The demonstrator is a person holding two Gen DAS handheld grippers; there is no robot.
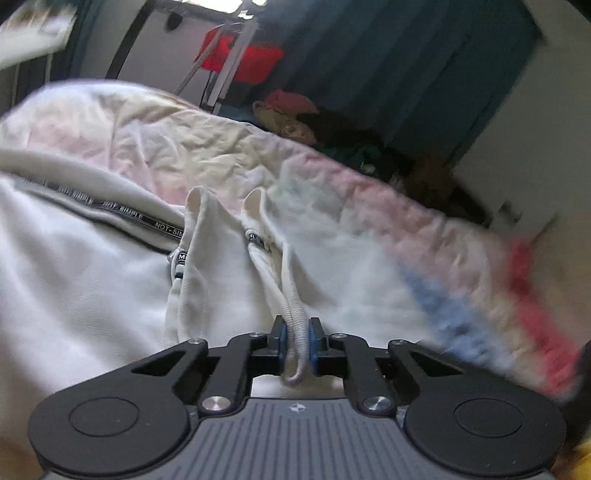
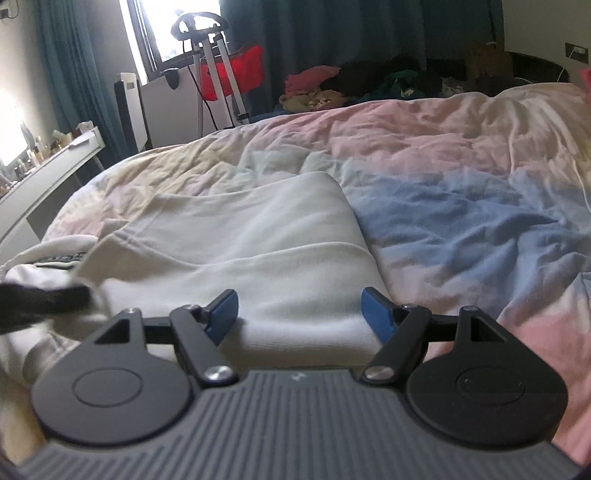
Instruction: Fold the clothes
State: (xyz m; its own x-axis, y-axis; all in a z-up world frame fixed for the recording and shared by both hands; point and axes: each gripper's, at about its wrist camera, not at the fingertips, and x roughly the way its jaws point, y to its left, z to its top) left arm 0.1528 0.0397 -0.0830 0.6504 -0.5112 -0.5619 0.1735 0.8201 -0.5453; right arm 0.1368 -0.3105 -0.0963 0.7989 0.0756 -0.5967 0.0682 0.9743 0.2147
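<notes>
A white hoodie lies on the bed, its neck tape printed "NOT SIMPLE". My left gripper is shut on the hoodie's white drawstring, which loops out behind the blue pads. In the right wrist view the hoodie's body lies folded over in front of me. My right gripper is open and empty just above the hoodie's near edge, with its blue pads wide apart. A dark blurred shape, probably the left gripper, shows at the left edge.
The bed is covered by a crumpled quilt in pink, blue and cream. A pile of clothes lies beyond the far edge. A red bag on a stand, a white desk and dark curtains are behind.
</notes>
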